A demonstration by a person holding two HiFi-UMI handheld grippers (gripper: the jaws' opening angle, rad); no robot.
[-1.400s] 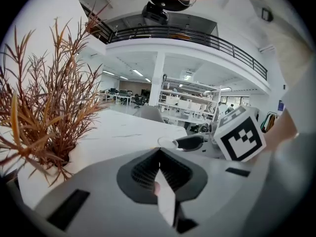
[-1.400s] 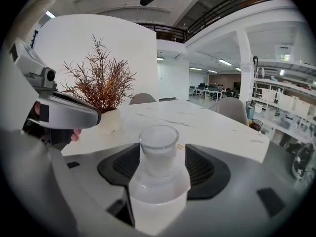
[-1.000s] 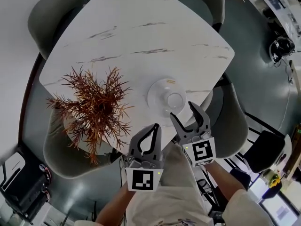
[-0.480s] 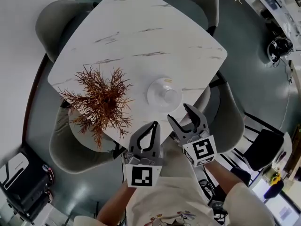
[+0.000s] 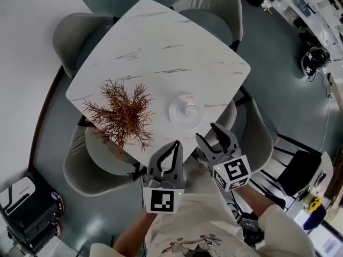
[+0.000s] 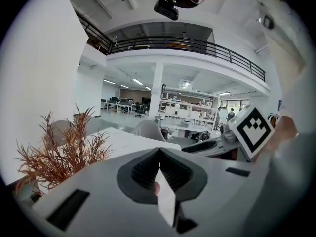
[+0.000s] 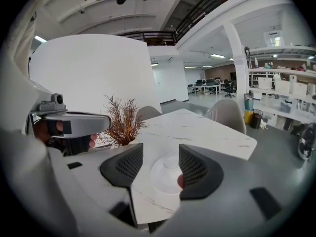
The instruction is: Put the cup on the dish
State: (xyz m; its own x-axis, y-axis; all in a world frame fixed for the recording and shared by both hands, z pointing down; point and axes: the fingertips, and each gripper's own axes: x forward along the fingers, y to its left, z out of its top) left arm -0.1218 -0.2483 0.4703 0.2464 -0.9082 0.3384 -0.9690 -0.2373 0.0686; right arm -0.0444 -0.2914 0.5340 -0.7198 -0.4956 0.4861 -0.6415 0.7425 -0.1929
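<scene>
A white cup stands on the white dish near the front edge of the marble table. Both grippers hang in front of that edge, over the person's lap and apart from the dish. My left gripper is shut with nothing between its fingers; in the left gripper view its pads meet. My right gripper is open and points at the dish. Its jaws have just been closing a little, with nothing between them. The cup shows through the gap.
A dried reddish plant stands on the table left of the dish. Grey chairs surround the table, at the back, the left, the front left and the right. Office furniture lies beyond.
Both grippers have risen and drawn back from the table edge. The table, plant and dish look smaller and farther off. The right jaws stand slightly narrower.
</scene>
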